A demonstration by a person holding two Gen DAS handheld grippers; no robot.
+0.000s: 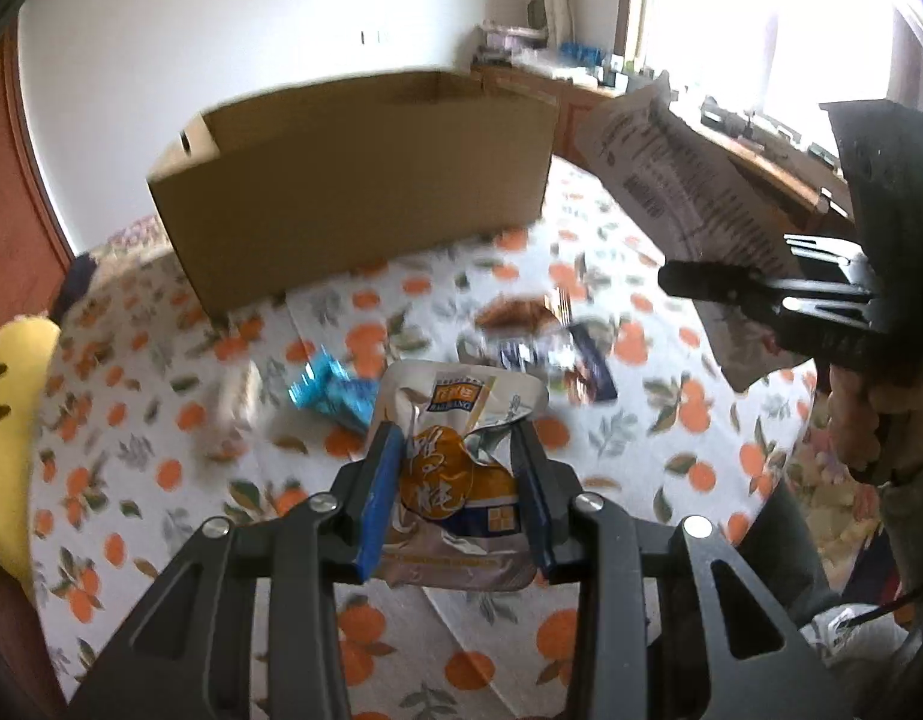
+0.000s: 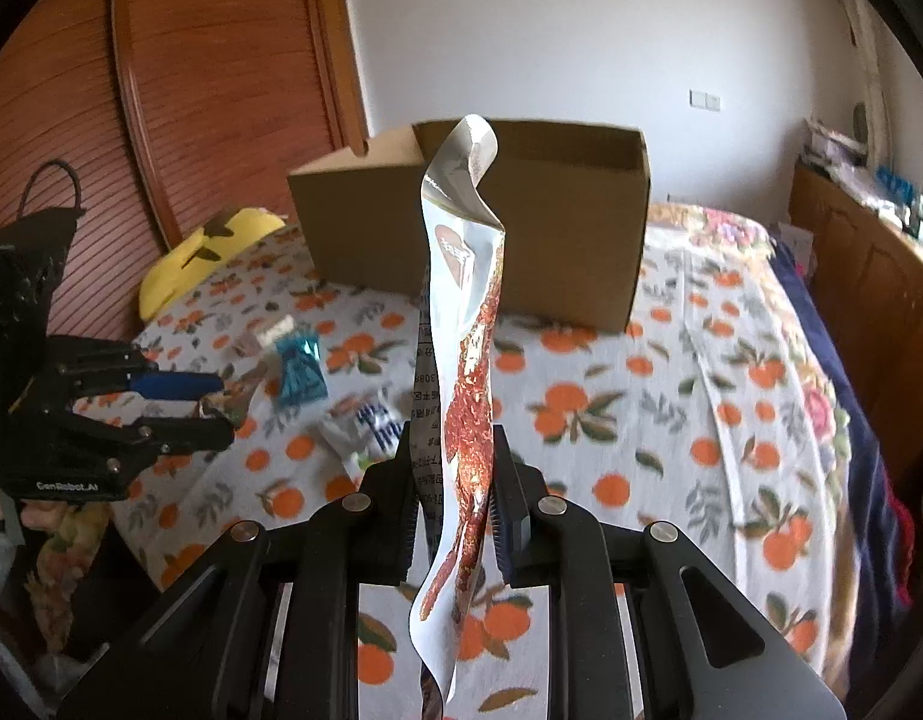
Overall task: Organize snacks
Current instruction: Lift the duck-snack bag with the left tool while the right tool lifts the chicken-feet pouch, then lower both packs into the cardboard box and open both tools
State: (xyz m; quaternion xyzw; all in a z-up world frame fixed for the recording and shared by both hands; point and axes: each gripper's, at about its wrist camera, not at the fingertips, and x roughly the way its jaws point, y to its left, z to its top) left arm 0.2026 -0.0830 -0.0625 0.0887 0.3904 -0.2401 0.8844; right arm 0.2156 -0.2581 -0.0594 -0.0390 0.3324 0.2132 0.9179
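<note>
While the left gripper (image 1: 458, 450) has its jaws clamped on an orange pouch (image 1: 455, 474) at lower centre, the right gripper (image 2: 449, 480) pinches a long red packet (image 2: 467, 372); loose snacks (image 1: 335, 393) lie before the cardboard box (image 1: 353, 180) on the bed (image 1: 131, 420).

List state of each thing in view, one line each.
Left gripper: shut on orange pouch, off the table.
Orange pouch: crumpled, held.
Right gripper: shut on silver pouch.
Silver pouch: held edge-on, top curled over.
Box: open at top, upright on the cloth.
Blue packet: lying loose on cloth.
White packet: lying on cloth, blurred.
</note>
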